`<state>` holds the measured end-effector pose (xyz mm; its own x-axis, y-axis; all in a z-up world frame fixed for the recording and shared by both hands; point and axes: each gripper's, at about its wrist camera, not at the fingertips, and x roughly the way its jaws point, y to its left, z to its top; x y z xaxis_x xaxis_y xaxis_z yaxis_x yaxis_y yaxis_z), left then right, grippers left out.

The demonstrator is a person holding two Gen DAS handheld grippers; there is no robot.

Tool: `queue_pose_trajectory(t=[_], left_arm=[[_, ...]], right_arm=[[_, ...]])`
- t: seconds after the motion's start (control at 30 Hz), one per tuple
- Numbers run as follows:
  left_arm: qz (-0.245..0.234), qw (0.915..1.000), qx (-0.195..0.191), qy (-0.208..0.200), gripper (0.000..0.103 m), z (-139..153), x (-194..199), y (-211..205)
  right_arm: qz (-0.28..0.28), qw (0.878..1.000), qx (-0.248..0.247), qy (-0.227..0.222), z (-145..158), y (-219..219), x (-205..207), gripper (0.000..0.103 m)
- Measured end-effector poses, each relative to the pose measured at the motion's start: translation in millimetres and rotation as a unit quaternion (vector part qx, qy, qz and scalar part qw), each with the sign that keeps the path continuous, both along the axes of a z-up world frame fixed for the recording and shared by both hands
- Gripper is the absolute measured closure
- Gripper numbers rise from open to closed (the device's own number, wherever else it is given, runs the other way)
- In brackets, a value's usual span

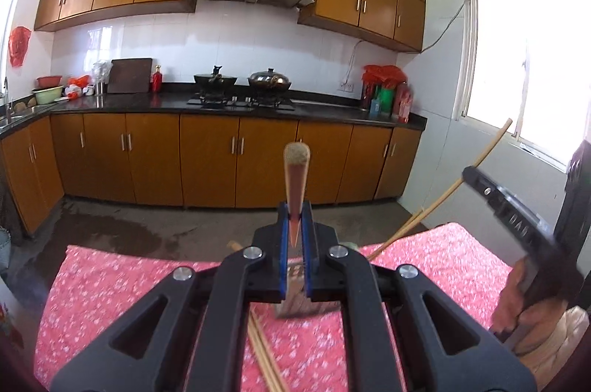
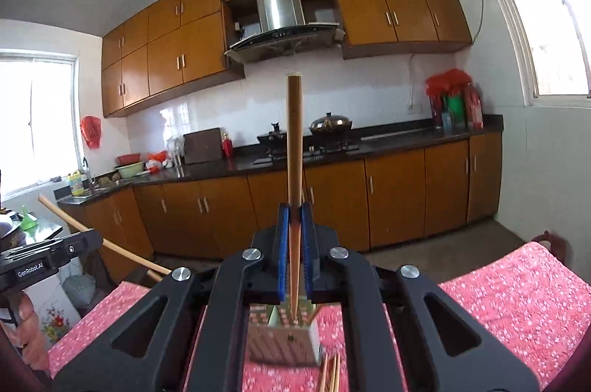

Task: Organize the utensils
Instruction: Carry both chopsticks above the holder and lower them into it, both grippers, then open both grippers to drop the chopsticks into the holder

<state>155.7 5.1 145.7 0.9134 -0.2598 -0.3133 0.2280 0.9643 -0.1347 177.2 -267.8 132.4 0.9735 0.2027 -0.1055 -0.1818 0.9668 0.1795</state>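
Note:
My left gripper (image 1: 295, 209) is shut on a wooden chopstick (image 1: 296, 170) that sticks up and away from its blue pads. My right gripper (image 2: 294, 211) is shut on another chopstick (image 2: 294, 133), which stands nearly upright. Both are raised above the table. Below them stands a perforated metal utensil holder (image 1: 295, 305) (image 2: 284, 336), partly hidden by the gripper bodies. Loose chopsticks (image 1: 264, 351) (image 2: 330, 373) lie on the cloth beside it. In the left wrist view, the right gripper (image 1: 469, 176) with its chopstick (image 1: 487, 154) shows at the right. The right wrist view has the left gripper (image 2: 92, 239) at the left.
The table carries a red floral cloth (image 1: 110, 285) (image 2: 517, 299). Beyond it lies a bare concrete floor with a damp patch (image 1: 110, 229), then orange cabinets (image 1: 207, 159) under a dark counter with pots on a stove (image 1: 240, 83). A person's hand (image 2: 26, 322) holds the left gripper.

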Motion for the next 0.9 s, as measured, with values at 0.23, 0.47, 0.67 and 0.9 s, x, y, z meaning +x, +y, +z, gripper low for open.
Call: queue_pose_trajectory(t=[0.23,0.47,0.67,0.9], left_arm=[[-0.011,0.999,0.02,0.039,0.095,-22.9,41.9,-28.4],[-0.021,0.9962,0.028,0.08,0.095,-60.8,64.7,-37.5],[-0.023,0.9951,0.022,0.093,0.095,-74.0,70.1,-34.8],[-0.017,0.996,0.006,0.088,0.083,-70.7,65.2,-22.1]], right_arm=[[-0.001,0.999,0.004,0.034,-26.9,7.5,31.8,0.095],[0.004,0.997,0.0,0.079,-55.6,12.6,47.1,0.095],[0.006,0.996,-0.012,0.085,-58.6,17.6,46.9,0.095],[0.003,0.997,-0.016,0.073,-51.2,16.2,40.8,0.069]])
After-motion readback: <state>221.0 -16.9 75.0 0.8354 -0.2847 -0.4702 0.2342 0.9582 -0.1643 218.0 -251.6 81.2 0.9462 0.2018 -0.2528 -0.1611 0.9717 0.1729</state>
